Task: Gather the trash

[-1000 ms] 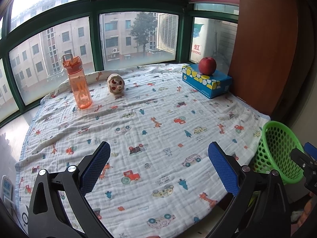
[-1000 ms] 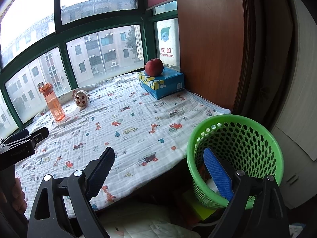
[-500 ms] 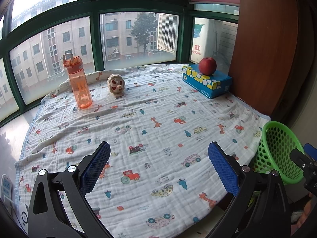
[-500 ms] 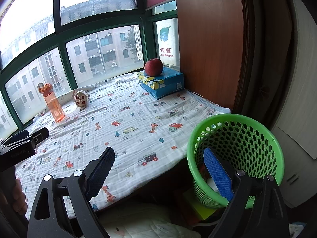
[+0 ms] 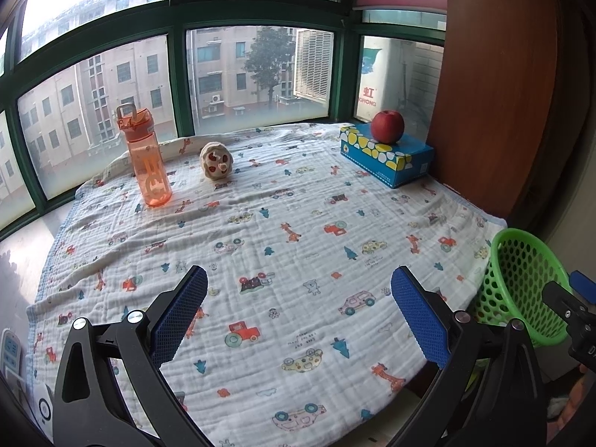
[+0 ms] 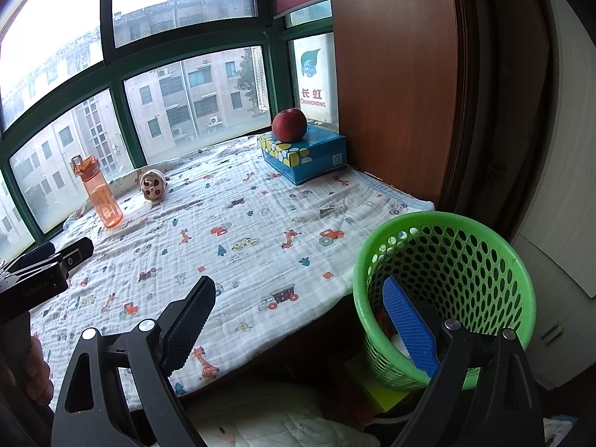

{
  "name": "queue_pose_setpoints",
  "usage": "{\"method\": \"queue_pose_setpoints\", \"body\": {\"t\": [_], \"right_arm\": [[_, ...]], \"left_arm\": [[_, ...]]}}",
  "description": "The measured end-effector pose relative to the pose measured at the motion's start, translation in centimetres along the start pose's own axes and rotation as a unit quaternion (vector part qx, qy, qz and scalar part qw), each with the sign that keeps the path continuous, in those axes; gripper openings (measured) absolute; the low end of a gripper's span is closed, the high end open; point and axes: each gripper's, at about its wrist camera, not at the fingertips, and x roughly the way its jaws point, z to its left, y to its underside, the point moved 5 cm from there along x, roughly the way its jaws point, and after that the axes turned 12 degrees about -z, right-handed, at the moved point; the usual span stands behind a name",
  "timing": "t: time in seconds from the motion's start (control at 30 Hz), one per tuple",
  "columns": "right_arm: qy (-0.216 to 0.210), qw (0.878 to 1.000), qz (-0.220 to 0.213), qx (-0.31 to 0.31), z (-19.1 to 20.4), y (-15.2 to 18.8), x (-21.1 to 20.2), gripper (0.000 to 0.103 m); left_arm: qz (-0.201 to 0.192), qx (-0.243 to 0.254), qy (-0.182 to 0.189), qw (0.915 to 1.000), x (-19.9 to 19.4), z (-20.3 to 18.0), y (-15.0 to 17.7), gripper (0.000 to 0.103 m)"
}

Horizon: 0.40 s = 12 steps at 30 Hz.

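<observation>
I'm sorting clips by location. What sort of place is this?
Probably a bay-window ledge in a flat: curved green-framed windows facing apartment blocks, a cartoon-print blanket spread over the ledge, and a green mesh wastebasket beside it.

One bottle [image 5: 148, 164], one apple [image 5: 387, 126] (red)

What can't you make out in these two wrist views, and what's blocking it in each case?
- Contents of the green basket: right wrist view, hidden by its mesh wall and a gripper finger; only something pale shows.
- Basket interior, left wrist view: seen side-on, partly behind the right gripper.
- White device: left wrist view, cut off by the edge.
- Print on the blue box: too small to read.
</observation>
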Motion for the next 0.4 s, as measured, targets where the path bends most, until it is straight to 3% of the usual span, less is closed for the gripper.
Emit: {"method": "queue_pose_setpoints", "body": {"t": [0.4], "right_arm": [[0.005,1.000,-0.001,0.007,-0.06,0.21,-0.02,0.088]], "left_arm": [[0.006,-0.003,-0.002,1.0000,0.15,0.19,0.06,0.098]]}}
